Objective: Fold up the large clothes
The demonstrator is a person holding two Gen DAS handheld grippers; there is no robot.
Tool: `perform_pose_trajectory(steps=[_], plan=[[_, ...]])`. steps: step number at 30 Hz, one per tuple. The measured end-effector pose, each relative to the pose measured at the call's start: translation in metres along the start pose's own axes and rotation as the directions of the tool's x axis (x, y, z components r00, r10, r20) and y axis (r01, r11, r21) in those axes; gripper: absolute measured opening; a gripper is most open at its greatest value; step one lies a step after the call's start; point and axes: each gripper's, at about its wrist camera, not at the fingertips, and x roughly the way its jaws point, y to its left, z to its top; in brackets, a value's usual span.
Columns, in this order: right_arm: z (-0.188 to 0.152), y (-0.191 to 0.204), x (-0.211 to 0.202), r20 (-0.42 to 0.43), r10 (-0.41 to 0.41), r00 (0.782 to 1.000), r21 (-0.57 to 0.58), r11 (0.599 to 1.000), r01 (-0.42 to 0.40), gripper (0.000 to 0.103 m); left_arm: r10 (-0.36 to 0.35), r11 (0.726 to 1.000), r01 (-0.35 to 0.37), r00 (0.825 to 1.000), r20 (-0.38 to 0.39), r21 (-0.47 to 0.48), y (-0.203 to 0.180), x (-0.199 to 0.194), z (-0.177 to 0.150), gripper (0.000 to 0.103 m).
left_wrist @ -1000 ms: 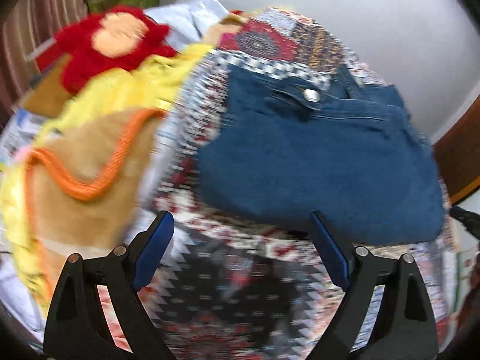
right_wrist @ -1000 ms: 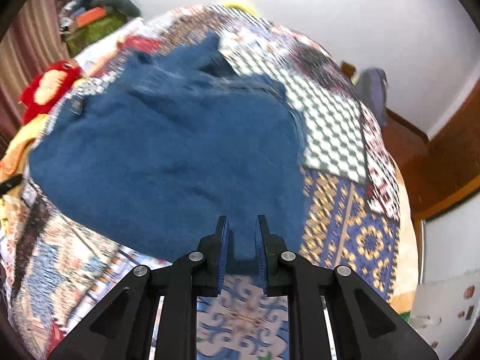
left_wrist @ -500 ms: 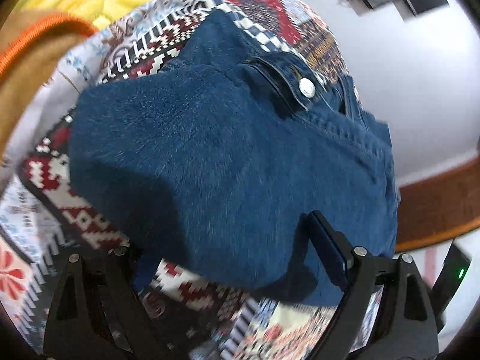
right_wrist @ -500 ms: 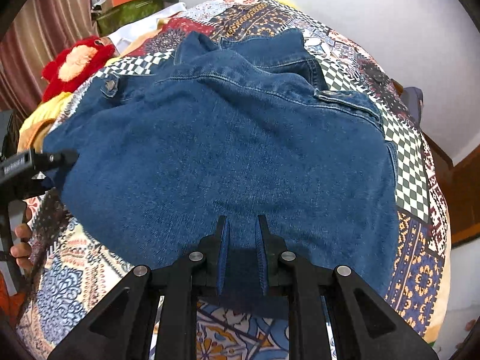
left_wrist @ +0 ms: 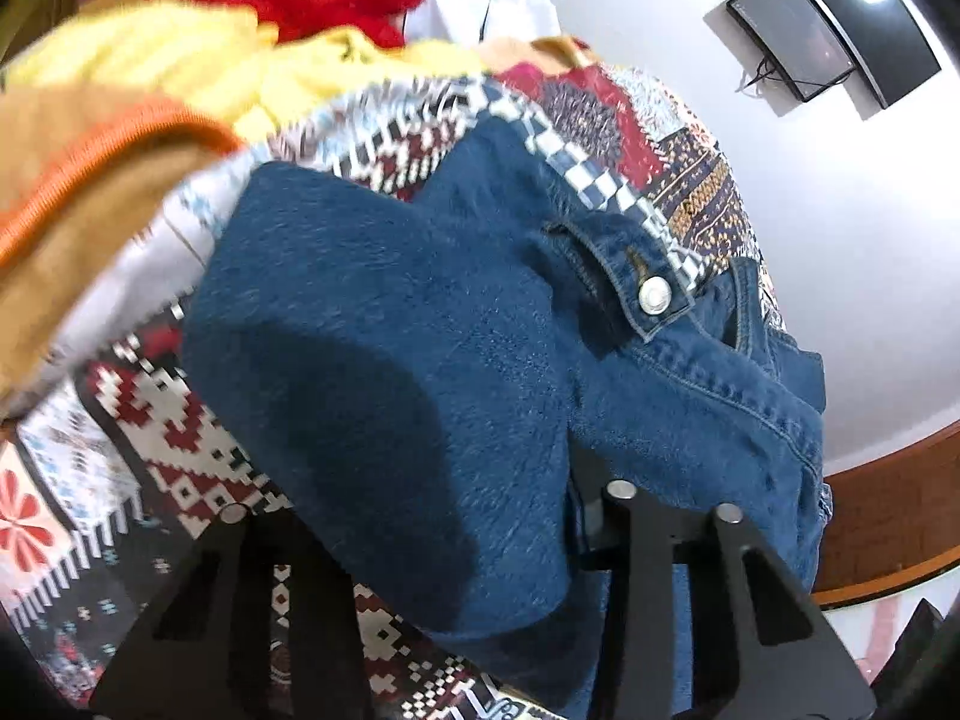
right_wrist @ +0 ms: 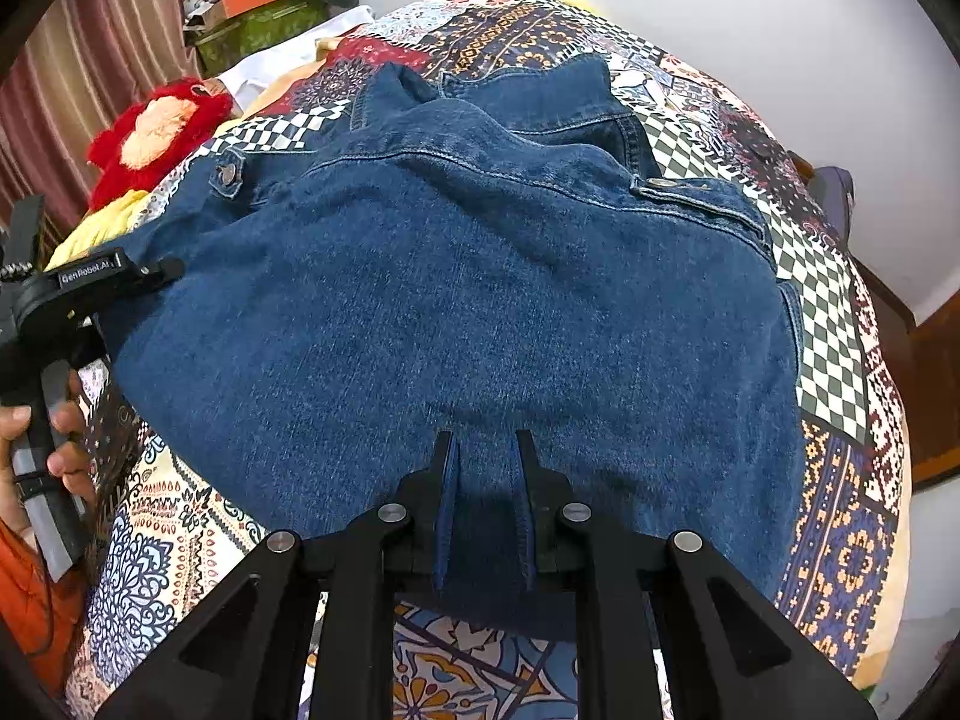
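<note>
A blue denim jacket [right_wrist: 480, 270] lies spread, back up, on the patchwork quilt [right_wrist: 828, 330]. My right gripper [right_wrist: 483, 450] is shut on its near hem, with denim pinched between the blue pads. At the jacket's left edge, my left gripper [right_wrist: 159, 270] is held by a hand [right_wrist: 60, 456]. In the left wrist view the jacket [left_wrist: 420, 330] bulges up between the fingers of my left gripper [left_wrist: 432, 516]. Those jaws are closing on a thick fold that hides the pads. A button tab [left_wrist: 654, 294] shows beyond.
A red plush toy [right_wrist: 156, 132], a yellow cloth [left_wrist: 180, 60] and a tan garment with orange trim [left_wrist: 72, 180] lie left of the jacket. A white wall with a dark screen [left_wrist: 792, 36] stands behind. A wooden frame [left_wrist: 888, 516] borders the right side.
The left gripper moved in over the jacket's left edge and its jaws narrowed around a fold of denim. The right gripper pulled the hem towards me and the jacket spread flat.
</note>
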Motion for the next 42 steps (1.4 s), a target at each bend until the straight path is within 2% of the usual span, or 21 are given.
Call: perform_pose_trajectory(steps=[3,6,11,14,17,19,21,24,27,31,33,35,39,42], plan=[[-0.001,0.000,-0.006,-0.007,-0.002,1.000,-0.001,1.000,0.002,0.013,-0.013,1.000,0.013,0.999,0.044,0.016,-0.003,-0.017,0.006,0.033],[0.000,0.001,-0.015,0.001,0.016,1.000,0.007,1.000,-0.016,0.013,-0.025,0.997,0.017,0.994,0.103,0.074,-0.010,-0.044,0.012,0.032],[0.017,0.012,-0.032,0.036,0.069,0.997,0.012,0.998,-0.069,0.013,-0.021,0.984,-0.018,0.976,0.219,0.178,-0.026,-0.091,0.022,0.031],[0.033,0.029,-0.035,0.044,0.147,0.988,0.024,0.989,-0.148,0.013,-0.014,0.964,-0.065,0.956,0.293,0.257,-0.038,-0.116,0.023,0.031],[0.046,0.053,-0.026,0.023,0.262,0.965,0.028,0.965,-0.262,0.013,-0.004,0.934,-0.124,0.935,0.355,0.336,-0.050,-0.134,0.020,0.031],[0.052,0.071,-0.015,-0.005,0.319,0.948,0.021,0.947,-0.319,0.013,-0.002,0.904,-0.169,0.918,0.398,0.394,-0.060,-0.140,0.015,0.031],[0.056,0.094,0.004,-0.051,0.348,0.936,0.002,0.937,-0.349,0.013,-0.010,0.879,-0.191,0.909,0.417,0.438,-0.065,-0.147,0.008,0.031],[0.054,0.114,0.029,-0.101,0.341,0.935,-0.006,0.939,-0.343,0.013,-0.024,0.839,-0.207,0.910,0.414,0.504,-0.075,-0.145,-0.003,0.031],[0.050,0.118,0.041,-0.109,0.334,0.936,-0.013,0.941,-0.338,0.013,-0.017,0.774,-0.262,0.902,0.432,0.577,-0.093,-0.133,-0.019,0.031],[0.051,0.102,0.040,-0.165,0.368,0.915,-0.023,0.926,-0.377,0.013,-0.064,0.727,-0.258,0.897,0.437,0.636,-0.111,-0.136,-0.036,0.031],[0.050,0.084,0.032,-0.157,0.352,0.923,0.023,0.935,-0.353,0.013,-0.091,0.705,-0.249,0.897,0.433,0.664,-0.124,-0.139,-0.043,0.031],[0.047,0.054,0.015,-0.107,0.331,0.937,0.062,0.943,-0.326,0.013,-0.122,0.676,-0.241,0.895,0.429,0.696,-0.137,-0.140,-0.051,0.031],[0.027,-0.013,-0.028,-0.016,0.243,0.970,0.125,0.963,-0.239,0.013,-0.187,0.567,-0.256,0.886,0.425,0.783,-0.169,-0.142,-0.082,0.030],[0.004,-0.056,-0.054,-0.004,0.141,0.990,0.160,0.977,-0.139,0.013,-0.236,0.482,-0.252,0.885,0.401,0.839,-0.191,-0.141,-0.110,0.030]])
